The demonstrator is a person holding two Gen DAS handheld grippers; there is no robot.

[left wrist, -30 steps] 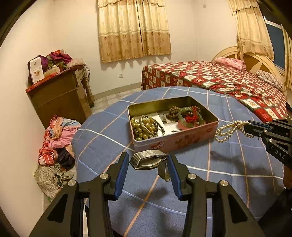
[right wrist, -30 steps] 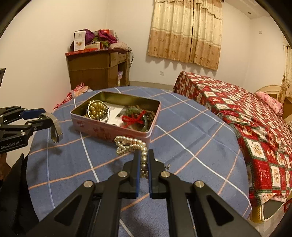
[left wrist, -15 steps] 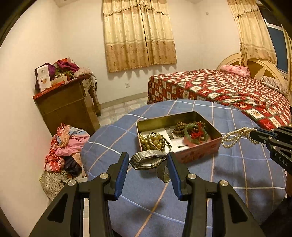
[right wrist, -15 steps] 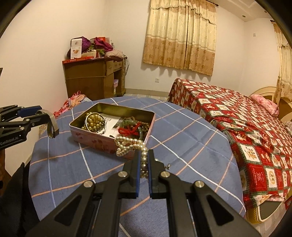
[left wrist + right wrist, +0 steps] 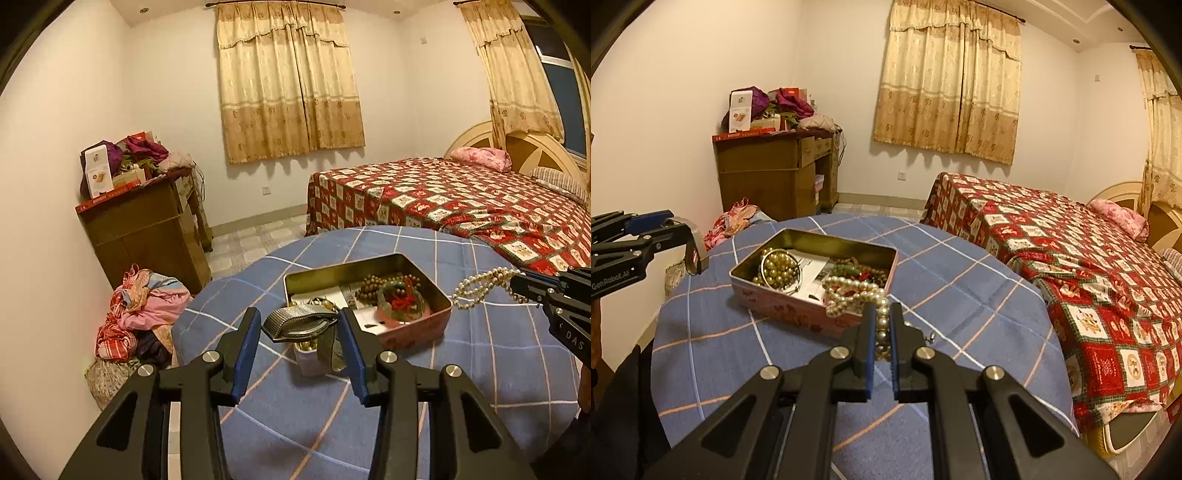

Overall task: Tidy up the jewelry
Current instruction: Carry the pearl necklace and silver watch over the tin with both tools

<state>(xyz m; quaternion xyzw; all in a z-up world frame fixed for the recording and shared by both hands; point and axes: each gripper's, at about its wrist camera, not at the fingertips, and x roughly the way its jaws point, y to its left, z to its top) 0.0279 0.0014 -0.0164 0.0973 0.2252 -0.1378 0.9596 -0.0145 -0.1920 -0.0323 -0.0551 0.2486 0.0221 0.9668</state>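
A pink tin box (image 5: 417,328) (image 5: 790,314) stands on the round table with the blue checked cloth (image 5: 461,387) (image 5: 960,280). It holds gold beads (image 5: 777,271), brown beads and a green bangle with a red bow (image 5: 400,301). My left gripper (image 5: 299,325) is shut on a silver mesh-band watch (image 5: 299,323) and holds it in the air near the box's left end; it also shows in the right wrist view (image 5: 692,245). My right gripper (image 5: 882,314) is shut on a white pearl necklace (image 5: 857,291) (image 5: 480,286), held in the air by the box's right end.
A wooden desk (image 5: 144,229) piled with boxes and clothes stands by the far wall. A heap of clothes (image 5: 140,314) lies on the floor by the table. A bed with a red patterned cover (image 5: 461,206) is on the right.
Both grippers have risen and drawn back from the box, each still holding its piece. The box now looks lower and farther away in both views.
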